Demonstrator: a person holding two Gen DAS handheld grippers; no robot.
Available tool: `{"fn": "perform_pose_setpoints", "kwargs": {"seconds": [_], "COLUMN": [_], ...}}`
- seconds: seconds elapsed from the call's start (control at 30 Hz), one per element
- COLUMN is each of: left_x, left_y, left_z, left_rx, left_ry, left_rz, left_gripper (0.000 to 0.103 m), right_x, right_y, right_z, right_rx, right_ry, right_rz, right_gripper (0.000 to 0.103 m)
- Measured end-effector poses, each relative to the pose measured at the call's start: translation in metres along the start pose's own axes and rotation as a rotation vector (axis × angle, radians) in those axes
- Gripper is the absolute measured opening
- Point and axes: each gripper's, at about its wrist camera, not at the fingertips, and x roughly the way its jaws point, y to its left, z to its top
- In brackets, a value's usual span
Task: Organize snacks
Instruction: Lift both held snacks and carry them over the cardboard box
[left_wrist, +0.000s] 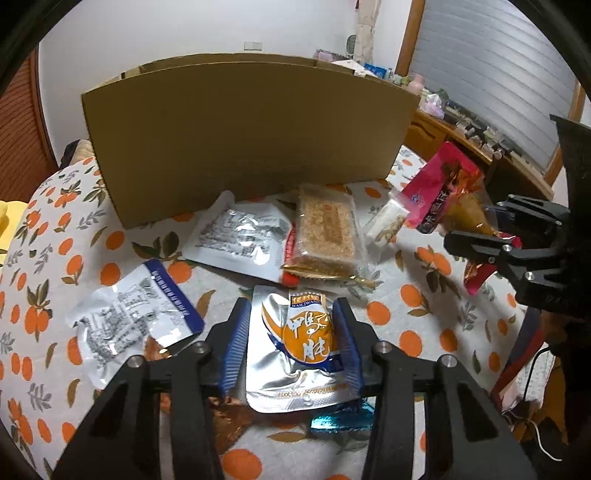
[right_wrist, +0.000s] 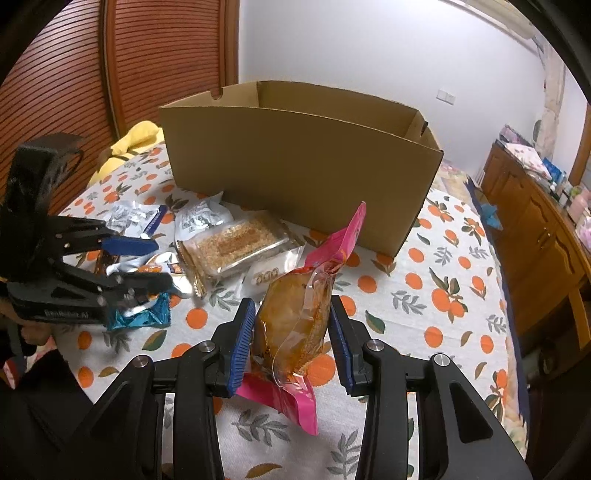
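Note:
Between the blue pads of my left gripper (left_wrist: 291, 310) lies a silver pouch (left_wrist: 295, 350) with an orange label; the pads press its sides and it buckles a little, low over the tablecloth. The right wrist view shows that gripper (right_wrist: 162, 263) from the side, with the pouch (right_wrist: 147, 264) in it. My right gripper (right_wrist: 292, 306) is shut on a pink packet (right_wrist: 295, 314) with a yellow-brown snack inside, held clear of the table. From the left wrist, the pink packet (left_wrist: 436, 184) hangs at the right in that gripper (left_wrist: 476, 225). An open cardboard box (right_wrist: 295, 166) stands behind.
In front of the box (left_wrist: 240, 147) lie a clear-wrapped crumbly cake (left_wrist: 325, 229), two silver packets (left_wrist: 236, 232) (left_wrist: 136, 314) and a small white packet (left_wrist: 384, 221). A teal wrapper (right_wrist: 140, 317) sits under the left gripper. A wooden sideboard (right_wrist: 535, 221) runs along the right.

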Motion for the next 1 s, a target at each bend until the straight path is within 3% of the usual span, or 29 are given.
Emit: {"fn": "perform_pose_setpoints", "kwargs": {"seconds": [0.17, 0.33, 0.43, 0.53, 0.73, 1.0], "left_x": [0.007, 0.012, 0.011, 0.009, 0.004, -0.028], "left_y": [0.003, -0.016, -0.018, -0.019, -0.016, -0.011], "left_z": [0.0, -0.003, -0.003, -0.004, -0.003, 0.006], "left_rx": [-0.004, 0.102, 0.125, 0.136, 0.102, 0.081], "left_ry": [0.045, 0.058, 0.058, 0.054, 0.042, -0.04], "left_rz": [-0.03, 0.039, 0.037, 0.021, 0.014, -0.018], "left_gripper": [0.053, 0.057, 0.054, 0.042, 0.041, 0.042], "right_x": [0.001, 0.002, 0.003, 0.003, 0.001, -0.007], "right_y": [0.001, 0.001, 0.001, 0.0, -0.003, -0.005], "right_z": [0.0, 0.0, -0.002, -0.003, -0.004, -0.002], "right_rx": [0.002, 0.002, 0.0, 0.001, 0.01, 0.014], "right_ry": [0.003, 0.003, 0.004, 0.005, -0.005, -0.023], "right_rz": [-0.001, -0.001, -0.003, -0.006, -0.007, -0.015], "right_gripper": [0.039, 0.039, 0.039, 0.039, 0.039, 0.039]}}
